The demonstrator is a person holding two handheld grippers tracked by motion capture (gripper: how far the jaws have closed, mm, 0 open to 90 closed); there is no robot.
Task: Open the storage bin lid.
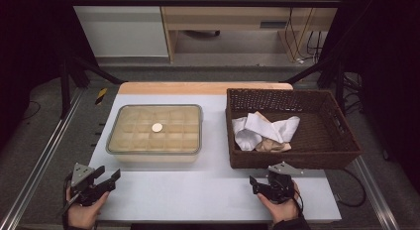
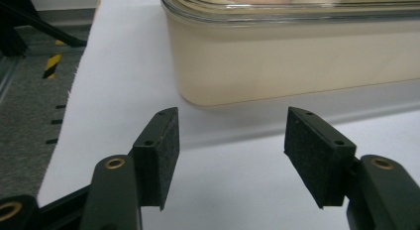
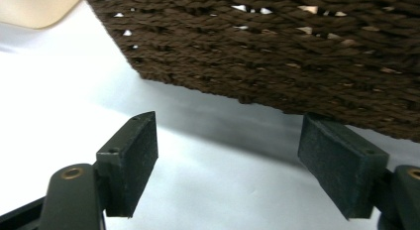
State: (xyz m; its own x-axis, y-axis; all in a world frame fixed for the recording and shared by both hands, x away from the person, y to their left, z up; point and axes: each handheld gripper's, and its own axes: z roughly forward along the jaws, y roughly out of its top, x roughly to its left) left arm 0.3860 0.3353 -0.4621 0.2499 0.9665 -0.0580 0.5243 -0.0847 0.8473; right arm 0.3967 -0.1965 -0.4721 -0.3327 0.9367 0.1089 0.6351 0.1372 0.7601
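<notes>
A clear plastic box (image 1: 155, 131) with a lid and a grid of compartments stands at the table's centre left, a small round disc (image 1: 157, 127) on its lid. To its right sits a dark wicker basket (image 1: 341, 145) holding white and beige cloths (image 1: 264, 131). My left gripper (image 1: 110, 178) rests open near the front left corner, empty; in the left gripper view the left gripper (image 2: 232, 141) faces the box's (image 2: 277, 66) side wall. My right gripper (image 1: 262, 183) stands open in front of the basket; in the right gripper view the right gripper (image 3: 228, 150) is empty just before the basket's (image 3: 277, 46) woven wall.
The white table top (image 1: 208, 190) ends in a wooden strip at the far side. Metal rails run along both sides, and black frame legs stand at the back. The table's left edge (image 2: 74, 101) drops to a grey floor.
</notes>
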